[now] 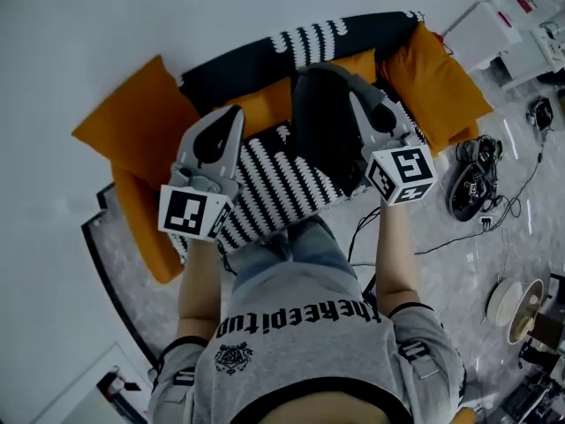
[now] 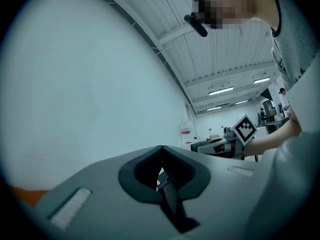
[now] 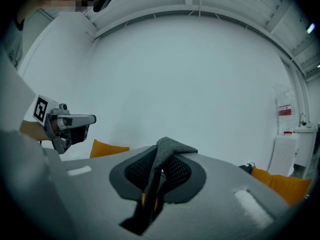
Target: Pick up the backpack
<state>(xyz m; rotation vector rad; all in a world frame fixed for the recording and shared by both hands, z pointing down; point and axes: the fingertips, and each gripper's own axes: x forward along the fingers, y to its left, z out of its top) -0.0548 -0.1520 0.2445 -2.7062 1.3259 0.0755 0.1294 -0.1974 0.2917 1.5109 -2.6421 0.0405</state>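
The dark backpack [image 1: 322, 131] hangs in front of the sofa, lifted off the striped blanket [image 1: 282, 184]. My right gripper [image 1: 355, 97] is shut on its grey fabric strap [image 3: 170, 146], which folds over the jaw tips in the right gripper view [image 3: 162, 151]. My left gripper [image 1: 231, 113] is raised beside the pack, to its left and apart from it. Its jaws are shut [image 2: 161, 149], and I see nothing between them. Each gripper shows in the other's view: the right one [image 2: 220, 144] and the left one [image 3: 75, 124].
The sofa carries orange cushions [image 1: 132, 122] [image 1: 437, 82]. A black device with cables [image 1: 472, 179] lies on the floor at right, with round dishes [image 1: 508, 303] nearer me. White equipment [image 1: 512, 25] stands at the top right. A pale wall runs behind the sofa.
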